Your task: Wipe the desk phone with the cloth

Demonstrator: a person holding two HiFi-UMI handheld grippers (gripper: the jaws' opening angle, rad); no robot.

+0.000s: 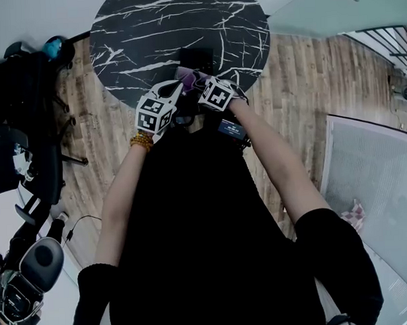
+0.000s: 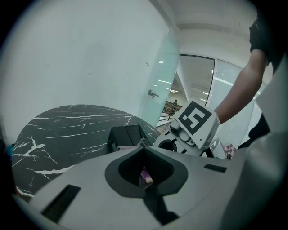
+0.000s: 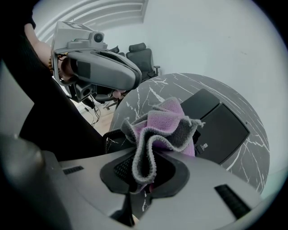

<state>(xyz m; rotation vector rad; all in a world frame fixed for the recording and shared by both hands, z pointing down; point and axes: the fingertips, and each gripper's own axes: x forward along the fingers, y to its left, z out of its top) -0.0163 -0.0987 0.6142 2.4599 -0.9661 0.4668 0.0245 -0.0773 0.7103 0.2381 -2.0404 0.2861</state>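
Right now the cloth (image 3: 168, 123), purple on one face and grey on the other, stands bunched in ruffled folds out of the right gripper (image 3: 144, 173), whose jaws are clenched on its lower part. Just beyond the folds lies the desk phone (image 3: 216, 126), a flat black unit whose near edge the cloth overlaps in the right gripper view; whether the two touch cannot be told. From the head view the cloth (image 1: 186, 74) is a small pinkish lump at the phone's near left corner. The left gripper (image 2: 144, 155) has its jaws drawn together, and a scrap of the purple cloth (image 2: 146, 176) sits low in the seam between them. A pale edge also shows just over the jaw tips beside the phone (image 2: 126, 137). Both grippers are close together at the near side of the round black table (image 1: 150, 26), veined with white like marble, their marker cubes almost side by side. The phone rests near the table's near edge, about mid-width. A bead bracelet (image 1: 142, 139) circles the person's left wrist. Around the table is a wood plank floor (image 1: 308, 86), with black office chairs (image 1: 32, 98) to the left and a glass partition on the far right.
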